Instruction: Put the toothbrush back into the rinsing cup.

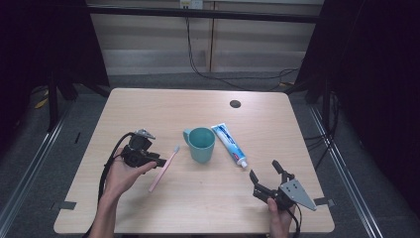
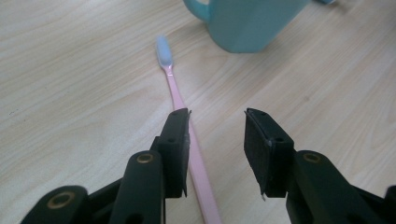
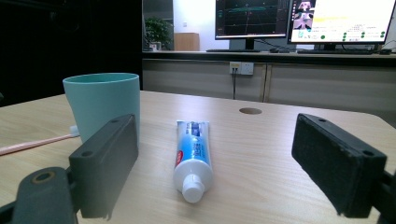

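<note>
Left hand-held gripper (image 1: 157, 161) sits low over the tabletop (image 1: 148, 109), held in the person's left hand (image 1: 124, 171), right at the pink toothbrush (image 1: 163, 169). In the left gripper view its two black jaws stand apart with a clear gap between them; the toothbrush handle (image 2: 196, 163) runs along the inner edge of the left jaw, touching or just beside it, while the right jaw is well clear of it. Nothing is clamped, so this hand-held gripper is released.

The toothbrush lies flat on the wood, slanted, its whitish bristle head (image 2: 163, 50) pointing toward the teal cup (image 1: 200, 144), which stands upright just beyond it with its handle turned toward the brush. On the far side of the cup lies a blue and white toothpaste tube (image 1: 230, 145), flat, white cap toward the person.

Near the front right corner of the tabletop, the right hand-held gripper (image 1: 265, 174) is held with its jaws spread wide and nothing between them. In its own view the toothpaste tube (image 3: 192, 161) lies ahead between the two jaws, cap nearest, and the cup (image 3: 102, 107) stands behind the left jaw.
</note>
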`<state>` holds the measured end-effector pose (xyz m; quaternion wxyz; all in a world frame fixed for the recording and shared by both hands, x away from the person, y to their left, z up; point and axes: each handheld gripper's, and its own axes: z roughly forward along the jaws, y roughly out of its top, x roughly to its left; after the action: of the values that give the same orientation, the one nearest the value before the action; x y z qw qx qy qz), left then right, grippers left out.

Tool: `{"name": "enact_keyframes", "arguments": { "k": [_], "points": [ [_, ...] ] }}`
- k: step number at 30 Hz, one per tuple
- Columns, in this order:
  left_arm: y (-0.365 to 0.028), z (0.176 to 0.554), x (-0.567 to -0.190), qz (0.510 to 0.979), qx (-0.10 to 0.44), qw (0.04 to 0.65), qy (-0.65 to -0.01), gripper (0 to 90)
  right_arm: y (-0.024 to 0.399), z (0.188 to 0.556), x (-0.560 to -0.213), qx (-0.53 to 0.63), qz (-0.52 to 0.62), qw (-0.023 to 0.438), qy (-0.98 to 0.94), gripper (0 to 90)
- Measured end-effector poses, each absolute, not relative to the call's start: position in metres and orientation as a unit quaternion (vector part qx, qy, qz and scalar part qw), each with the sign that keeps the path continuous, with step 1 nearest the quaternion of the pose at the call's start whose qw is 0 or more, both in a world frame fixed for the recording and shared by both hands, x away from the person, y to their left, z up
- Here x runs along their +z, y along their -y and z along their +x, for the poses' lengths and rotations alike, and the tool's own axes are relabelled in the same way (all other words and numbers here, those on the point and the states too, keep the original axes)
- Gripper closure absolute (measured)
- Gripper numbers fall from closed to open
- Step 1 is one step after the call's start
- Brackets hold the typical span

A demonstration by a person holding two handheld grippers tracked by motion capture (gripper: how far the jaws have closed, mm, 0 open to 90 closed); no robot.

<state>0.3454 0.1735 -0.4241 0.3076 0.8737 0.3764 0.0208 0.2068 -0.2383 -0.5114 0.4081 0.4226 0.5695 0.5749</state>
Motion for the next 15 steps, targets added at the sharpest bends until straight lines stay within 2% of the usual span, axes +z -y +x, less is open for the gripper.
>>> {"name": "enact_keyframes", "arguments": {
  "k": [10, 15],
  "points": [
    [-0.166, 0.362, -0.425, 0.878, 0.001, 0.272, -0.394, 64.1, 0.238, 0.207, -0.511, 0.575, 0.422, 0.408, -0.570, 13.8],
    [-0.165, 0.368, -0.427, 0.869, -0.021, 0.274, -0.412, 64.1, 0.238, 0.207, -0.511, 0.575, 0.422, 0.408, -0.570, 13.8]
  ]
}}
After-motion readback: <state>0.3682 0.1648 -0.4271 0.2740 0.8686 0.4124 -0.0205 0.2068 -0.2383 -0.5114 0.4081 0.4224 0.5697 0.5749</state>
